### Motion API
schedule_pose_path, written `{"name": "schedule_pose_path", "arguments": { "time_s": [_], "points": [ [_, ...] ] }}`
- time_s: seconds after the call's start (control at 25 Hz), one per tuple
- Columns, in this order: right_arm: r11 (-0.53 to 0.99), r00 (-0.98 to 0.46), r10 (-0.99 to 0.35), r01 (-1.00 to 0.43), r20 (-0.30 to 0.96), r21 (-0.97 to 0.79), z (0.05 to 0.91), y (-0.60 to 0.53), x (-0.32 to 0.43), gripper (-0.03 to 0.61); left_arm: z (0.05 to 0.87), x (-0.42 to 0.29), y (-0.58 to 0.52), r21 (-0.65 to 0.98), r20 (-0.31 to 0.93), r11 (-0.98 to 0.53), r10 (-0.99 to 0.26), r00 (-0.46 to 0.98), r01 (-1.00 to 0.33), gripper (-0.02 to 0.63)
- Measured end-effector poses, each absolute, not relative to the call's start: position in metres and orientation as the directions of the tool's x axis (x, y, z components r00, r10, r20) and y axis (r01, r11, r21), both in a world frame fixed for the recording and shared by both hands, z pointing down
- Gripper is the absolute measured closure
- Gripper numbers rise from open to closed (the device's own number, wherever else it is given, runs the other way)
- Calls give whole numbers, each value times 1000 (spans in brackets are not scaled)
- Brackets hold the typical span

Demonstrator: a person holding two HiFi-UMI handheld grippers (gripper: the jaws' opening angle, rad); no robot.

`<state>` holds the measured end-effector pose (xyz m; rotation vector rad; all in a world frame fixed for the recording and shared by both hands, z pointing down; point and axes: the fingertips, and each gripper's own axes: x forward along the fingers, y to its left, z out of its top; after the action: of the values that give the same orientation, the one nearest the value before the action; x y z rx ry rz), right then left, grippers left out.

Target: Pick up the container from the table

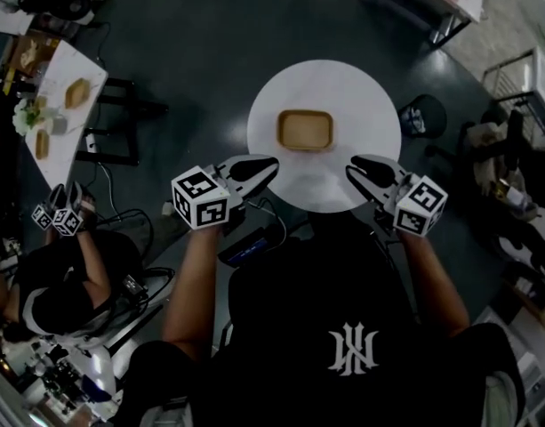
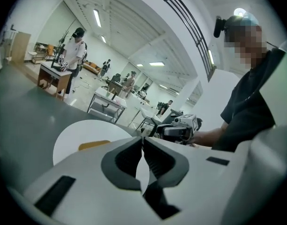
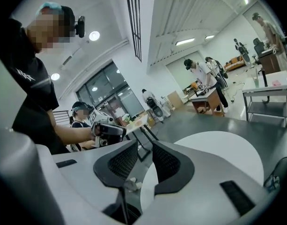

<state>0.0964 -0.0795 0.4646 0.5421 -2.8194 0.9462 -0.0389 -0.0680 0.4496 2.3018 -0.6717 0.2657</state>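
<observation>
Black-padded fingers on the left gripper (image 1: 270,163) are seen pressed fully together, nothing in them; those on the right gripper (image 1: 354,169) are held partly apart, also empty. Both are parked at the near edge of the round white desk (image 1: 343,92). Further in, around its middle, the shallow tan container (image 1: 305,130) sits untouched. It's probably light and stiff, so one rim wall could be pinched.
</observation>
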Motion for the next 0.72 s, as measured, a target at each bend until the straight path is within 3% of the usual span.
{"name": "schedule_pose_path", "arguments": {
  "time_s": [0.28,0.72],
  "points": [
    [691,-937,-245,-350,251,-632,498,-105,93,425,473,-53,-91,606,427,-505,-444,787,-614,604],
    [503,-843,-348,-536,409,-678,581,-165,63,414,578,-101,-130,689,528,-325,-388,756,-648,516]
  ]
}}
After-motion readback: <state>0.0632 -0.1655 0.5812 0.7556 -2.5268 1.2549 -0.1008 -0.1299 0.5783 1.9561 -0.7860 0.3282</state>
